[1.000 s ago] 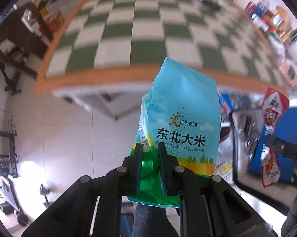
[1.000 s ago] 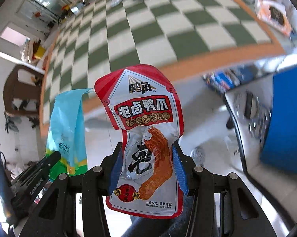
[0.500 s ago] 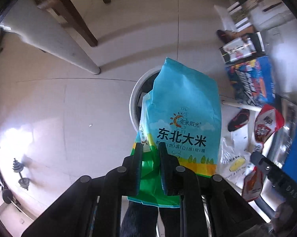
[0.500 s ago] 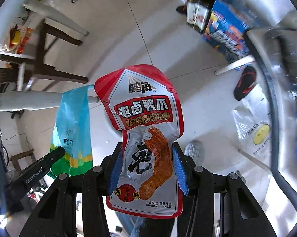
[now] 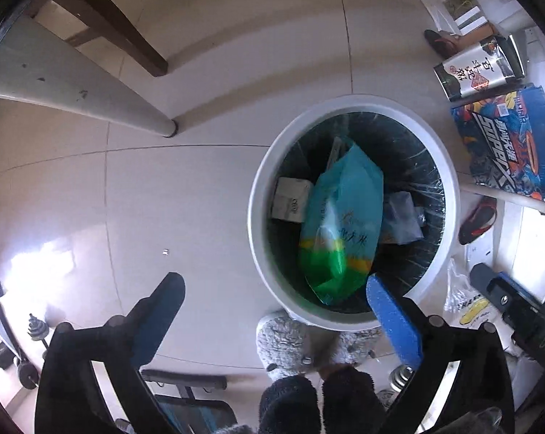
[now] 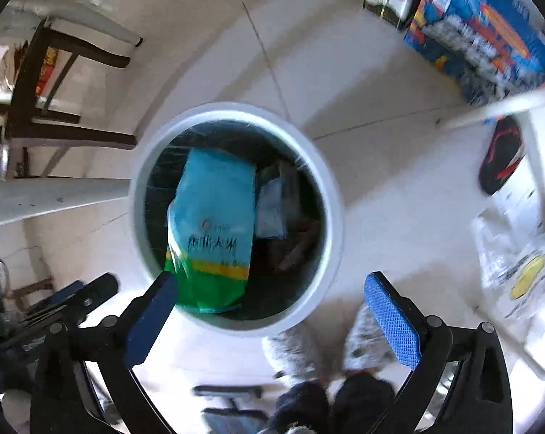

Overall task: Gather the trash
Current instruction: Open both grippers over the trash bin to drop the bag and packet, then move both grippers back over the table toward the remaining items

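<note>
I have both grippers over the white trash bin, looking straight down into it. My left gripper has its jaws spread wide and nothing between them; its blue pads frame the near rim of the bin. The blue-and-green rice bag lies inside the bin, just ahead of that gripper, slanted across the dark liner with its green end toward me. Beside it in the bin sit a small cardboard box to the gripper's left and a crumpled clear wrapper to its right.

My right gripper is likewise wide apart and empty, hovering above the bin's near edge. From its camera the rice bag sits ahead and slightly left, inside the bin. I cannot make out the red snack pouch in the blurred dark contents.

Grey fuzzy slippers stand on the tiled floor under the grippers.
</note>
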The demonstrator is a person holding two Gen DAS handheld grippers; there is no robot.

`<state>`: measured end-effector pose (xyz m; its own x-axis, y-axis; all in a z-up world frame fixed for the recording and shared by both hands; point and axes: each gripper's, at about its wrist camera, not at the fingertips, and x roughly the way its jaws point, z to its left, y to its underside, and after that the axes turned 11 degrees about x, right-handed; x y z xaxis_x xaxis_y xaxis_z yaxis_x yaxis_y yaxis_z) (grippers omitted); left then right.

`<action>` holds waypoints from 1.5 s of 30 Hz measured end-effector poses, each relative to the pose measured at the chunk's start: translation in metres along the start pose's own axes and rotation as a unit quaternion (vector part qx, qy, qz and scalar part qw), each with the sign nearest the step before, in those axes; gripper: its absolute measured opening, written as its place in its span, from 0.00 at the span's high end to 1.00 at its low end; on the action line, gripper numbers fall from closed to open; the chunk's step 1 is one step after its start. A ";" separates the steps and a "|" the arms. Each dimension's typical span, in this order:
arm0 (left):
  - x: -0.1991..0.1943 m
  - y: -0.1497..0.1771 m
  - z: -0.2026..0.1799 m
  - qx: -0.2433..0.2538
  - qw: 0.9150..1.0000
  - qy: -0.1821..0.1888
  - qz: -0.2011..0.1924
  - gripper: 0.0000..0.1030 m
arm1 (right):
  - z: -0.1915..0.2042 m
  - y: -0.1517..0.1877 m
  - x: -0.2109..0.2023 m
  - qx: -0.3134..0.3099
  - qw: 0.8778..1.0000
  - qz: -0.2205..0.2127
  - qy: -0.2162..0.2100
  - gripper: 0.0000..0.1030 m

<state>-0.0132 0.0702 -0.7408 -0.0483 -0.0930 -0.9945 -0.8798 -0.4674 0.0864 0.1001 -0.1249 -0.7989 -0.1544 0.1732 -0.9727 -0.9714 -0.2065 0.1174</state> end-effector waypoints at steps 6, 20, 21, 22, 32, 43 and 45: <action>-0.026 0.018 -0.004 0.004 0.999 -0.023 -0.028 0.00 | 0.005 0.005 -0.016 -0.039 0.997 -0.034 0.066 0.00; -0.112 0.055 -0.019 0.000 0.998 -0.032 -0.047 0.00 | 0.026 0.044 -0.110 -0.084 0.991 -0.060 0.087 0.00; -0.120 0.059 -0.019 -0.002 0.998 -0.032 -0.047 0.00 | 0.028 0.048 -0.122 -0.088 0.990 -0.062 0.088 0.00; -0.126 0.064 -0.018 -0.005 0.998 -0.029 -0.047 0.00 | 0.028 0.051 -0.129 -0.089 0.990 -0.063 0.087 0.00; -0.230 0.106 -0.021 -0.017 0.998 -0.017 -0.056 0.00 | 0.048 0.091 -0.245 -0.096 0.989 -0.077 0.080 0.00; -0.344 0.141 -0.029 0.013 0.996 -0.008 -0.082 0.00 | 0.066 0.137 -0.372 -0.088 0.991 -0.081 0.066 0.00; -0.361 0.143 -0.030 0.018 0.996 -0.007 -0.089 0.00 | 0.070 0.143 -0.394 -0.086 0.991 -0.081 0.062 0.00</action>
<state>-0.1076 0.0101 -0.3675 0.1040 0.0016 -0.9946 -0.8915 -0.4431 -0.0940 0.0092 -0.1555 -0.3845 0.0339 0.1002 -0.9944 -0.9345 -0.3495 -0.0671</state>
